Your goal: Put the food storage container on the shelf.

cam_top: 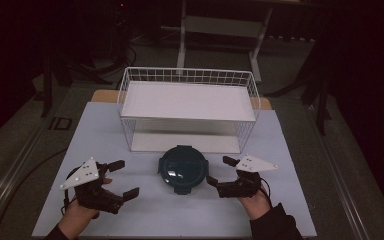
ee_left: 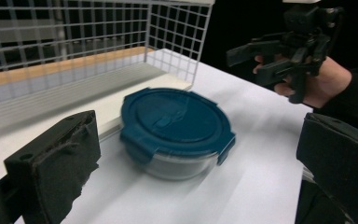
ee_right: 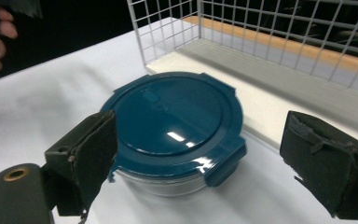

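Near the middle of the table [cam_top: 130,215], toward its near edge, a round container [cam_top: 183,169] is sitting with its dark teal clip-on lid [ee_right: 177,119] closed over a clear body. Just behind it, a white wire basket [cam_top: 187,107] is standing toward the far edge, its front base almost touching the container.

Left gripper [cam_top: 121,178] is hovering near the near-left part of the table, held in a hand [cam_top: 77,217], its fingers [ee_left: 56,163] spread wide apart and gripping nothing; container is lying ahead between them in the left gripper view.

Right gripper [cam_top: 221,171] is sitting just beside the container's right side, held in a hand [cam_top: 256,204] with a dark sleeve [cam_top: 276,225]. Its fingers [ee_right: 91,156] are standing apart, flanking the container without closing on it.
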A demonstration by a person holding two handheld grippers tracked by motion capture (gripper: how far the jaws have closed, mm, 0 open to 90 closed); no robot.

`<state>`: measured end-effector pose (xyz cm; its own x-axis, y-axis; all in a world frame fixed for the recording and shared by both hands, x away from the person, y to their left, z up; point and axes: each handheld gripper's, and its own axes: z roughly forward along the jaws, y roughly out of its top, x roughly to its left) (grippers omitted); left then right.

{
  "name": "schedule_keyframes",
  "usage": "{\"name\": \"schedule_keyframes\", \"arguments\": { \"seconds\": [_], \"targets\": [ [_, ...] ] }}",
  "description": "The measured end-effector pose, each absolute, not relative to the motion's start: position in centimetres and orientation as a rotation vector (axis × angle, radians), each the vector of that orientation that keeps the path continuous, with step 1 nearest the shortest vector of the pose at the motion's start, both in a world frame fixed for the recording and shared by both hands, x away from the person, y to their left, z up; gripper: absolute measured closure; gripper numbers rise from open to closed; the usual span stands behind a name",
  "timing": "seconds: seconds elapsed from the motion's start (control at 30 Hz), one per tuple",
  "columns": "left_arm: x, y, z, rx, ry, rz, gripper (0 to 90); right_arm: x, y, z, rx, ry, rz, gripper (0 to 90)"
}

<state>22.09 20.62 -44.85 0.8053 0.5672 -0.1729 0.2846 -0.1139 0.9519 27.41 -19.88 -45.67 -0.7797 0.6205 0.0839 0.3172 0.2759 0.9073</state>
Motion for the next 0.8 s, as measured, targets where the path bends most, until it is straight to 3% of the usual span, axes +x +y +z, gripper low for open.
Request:
{"name": "schedule_keyframes", "arguments": {
  "seconds": [0.4,0.63,0.8],
  "targets": [
    [25.5,17.2,-42.8,1.782,0.697,0.217,0.0,26.9,-20.5,-44.5,0.822,2.188,1.579,16.1],
    [28.5,16.1,-44.1,1.868,0.838,0.057,0.0,26.4,-20.5,-44.0,0.853,2.148,1.514,13.8],
    [30.7,16.3,-45.6,1.825,0.984,-0.056,0.0,26.4,-20.1,-44.0,0.839,2.174,1.51,13.4]
  ]
}}
